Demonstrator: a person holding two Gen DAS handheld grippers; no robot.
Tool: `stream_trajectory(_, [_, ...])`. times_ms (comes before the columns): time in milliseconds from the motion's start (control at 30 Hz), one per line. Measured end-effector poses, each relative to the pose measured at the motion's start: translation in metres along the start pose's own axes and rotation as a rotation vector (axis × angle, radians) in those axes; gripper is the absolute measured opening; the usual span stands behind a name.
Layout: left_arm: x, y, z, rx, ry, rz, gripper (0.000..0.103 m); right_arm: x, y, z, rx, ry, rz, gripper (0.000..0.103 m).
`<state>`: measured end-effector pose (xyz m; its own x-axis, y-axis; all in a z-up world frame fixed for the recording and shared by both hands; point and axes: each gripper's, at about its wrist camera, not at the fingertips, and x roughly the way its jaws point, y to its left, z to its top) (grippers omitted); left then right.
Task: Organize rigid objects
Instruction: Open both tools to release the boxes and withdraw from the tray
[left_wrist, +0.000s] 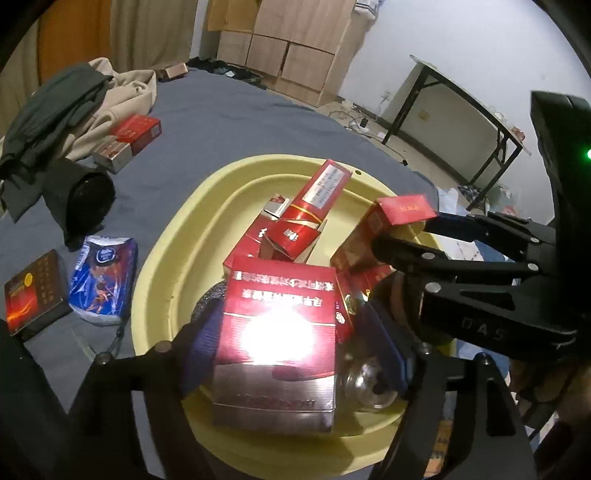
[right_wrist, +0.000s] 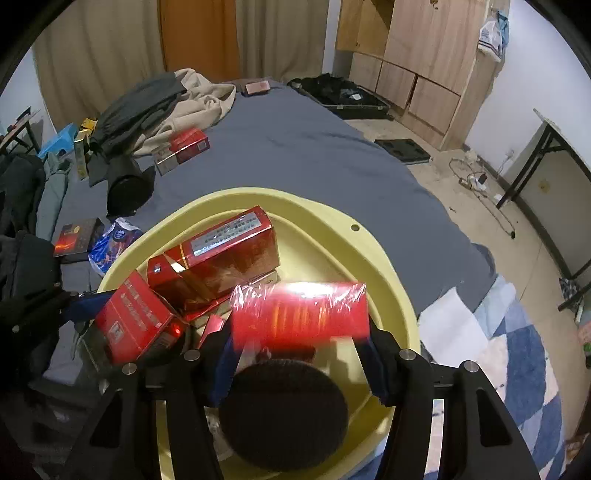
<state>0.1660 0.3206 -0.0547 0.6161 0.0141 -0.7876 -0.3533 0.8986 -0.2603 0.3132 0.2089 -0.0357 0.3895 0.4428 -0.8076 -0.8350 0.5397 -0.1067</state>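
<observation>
A yellow basin (left_wrist: 177, 236) (right_wrist: 373, 258) sits on the grey bed and holds several red cigarette boxes, a long red carton (left_wrist: 314, 206) (right_wrist: 221, 254) among them. My left gripper (left_wrist: 291, 354) is shut on a red and silver box (left_wrist: 277, 350), held over the basin's near side; the same box shows in the right wrist view (right_wrist: 133, 317). My right gripper (right_wrist: 299, 347) is shut on a red plastic-wrapped box (right_wrist: 303, 317), also over the basin; it shows in the left wrist view (left_wrist: 402, 210). A round black object (right_wrist: 284, 406) lies under the right gripper.
On the bed outside the basin lie a red and silver box (left_wrist: 125, 142) (right_wrist: 184, 147), a dark box (left_wrist: 35, 291), a blue packet (left_wrist: 103, 280), a black cylinder (left_wrist: 88, 199) and piled clothes (left_wrist: 74, 99). A folding table (left_wrist: 461, 107) and a wooden wardrobe (right_wrist: 424, 55) stand beyond.
</observation>
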Motion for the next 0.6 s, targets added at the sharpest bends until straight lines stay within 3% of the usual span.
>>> stream_trajectory(100, [0.0,0.0,0.002,-0.014,0.003,-0.009,0.084,-0.005,0.002,0.0,-0.013,-0.025,-0.026,0.077])
stream_trajectory(133, [-0.002,0.001,0.003,-0.029,-0.001,-0.012,0.091,-0.012,0.0,-0.003,-0.001,-0.038,-0.025,0.079])
stream_trajectory(167, [-0.003,0.002,0.005,-0.039,-0.008,-0.01,0.097,-0.02,-0.004,-0.008,0.019,-0.053,-0.015,0.089])
stream_trajectory(233, [-0.011,-0.003,0.008,-0.039,-0.03,-0.012,0.103,-0.037,-0.014,-0.013,0.086,-0.093,-0.005,0.1])
stream_trajectory(400, [-0.041,-0.034,0.003,0.1,-0.068,-0.058,0.103,-0.099,-0.037,-0.049,0.228,-0.206,-0.01,0.101])
stream_trajectory(500, [-0.062,-0.065,-0.004,0.168,-0.07,-0.107,0.103,-0.151,-0.051,-0.096,0.328,-0.301,-0.054,0.103])
stream_trajectory(600, [-0.087,-0.106,-0.016,0.254,-0.101,-0.188,0.103,-0.209,-0.059,-0.169,0.404,-0.348,-0.149,0.103])
